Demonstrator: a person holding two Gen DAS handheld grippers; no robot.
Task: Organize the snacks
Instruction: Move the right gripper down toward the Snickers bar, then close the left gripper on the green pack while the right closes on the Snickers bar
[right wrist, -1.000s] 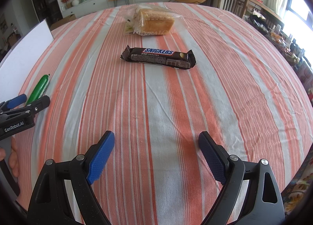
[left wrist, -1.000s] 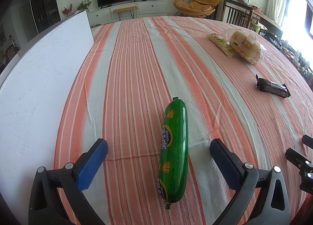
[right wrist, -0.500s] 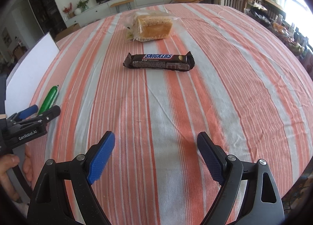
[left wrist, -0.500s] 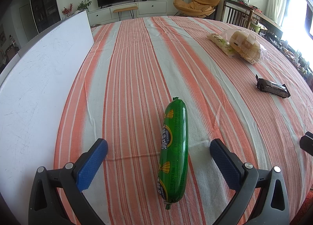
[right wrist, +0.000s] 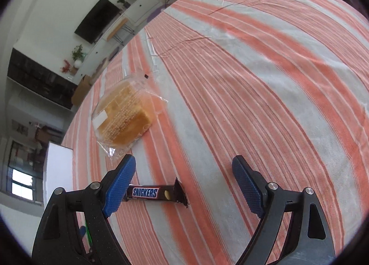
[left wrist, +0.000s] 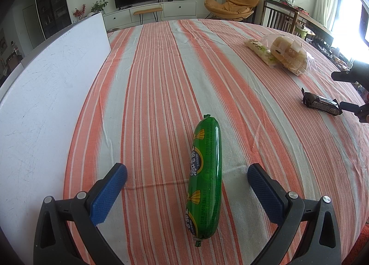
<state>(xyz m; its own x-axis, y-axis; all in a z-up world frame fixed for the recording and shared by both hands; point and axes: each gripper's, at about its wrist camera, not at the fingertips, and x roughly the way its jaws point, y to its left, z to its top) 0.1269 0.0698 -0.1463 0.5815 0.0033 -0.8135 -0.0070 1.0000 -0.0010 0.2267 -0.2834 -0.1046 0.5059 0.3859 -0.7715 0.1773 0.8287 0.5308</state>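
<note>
A green sausage snack lies lengthwise on the striped tablecloth, between the fingers of my open left gripper, which do not touch it. A Snickers bar lies flat under my right gripper, which is open and rolled to one side. The bar's left end is hidden behind the left finger, and its right end shows between the fingers, untouched. In the left wrist view the Snickers bar sits at the far right with the right gripper over its end.
A bagged bread loaf lies just beyond the bar; the left wrist view shows the loaf beside a pale packet. A white board borders the cloth on the left. Chairs and a TV unit stand past the table.
My right gripper has swung over to the Snickers bar and rolled, so its view is tilted and the bar sits at its left finger. The left gripper and the sausage have not moved.
</note>
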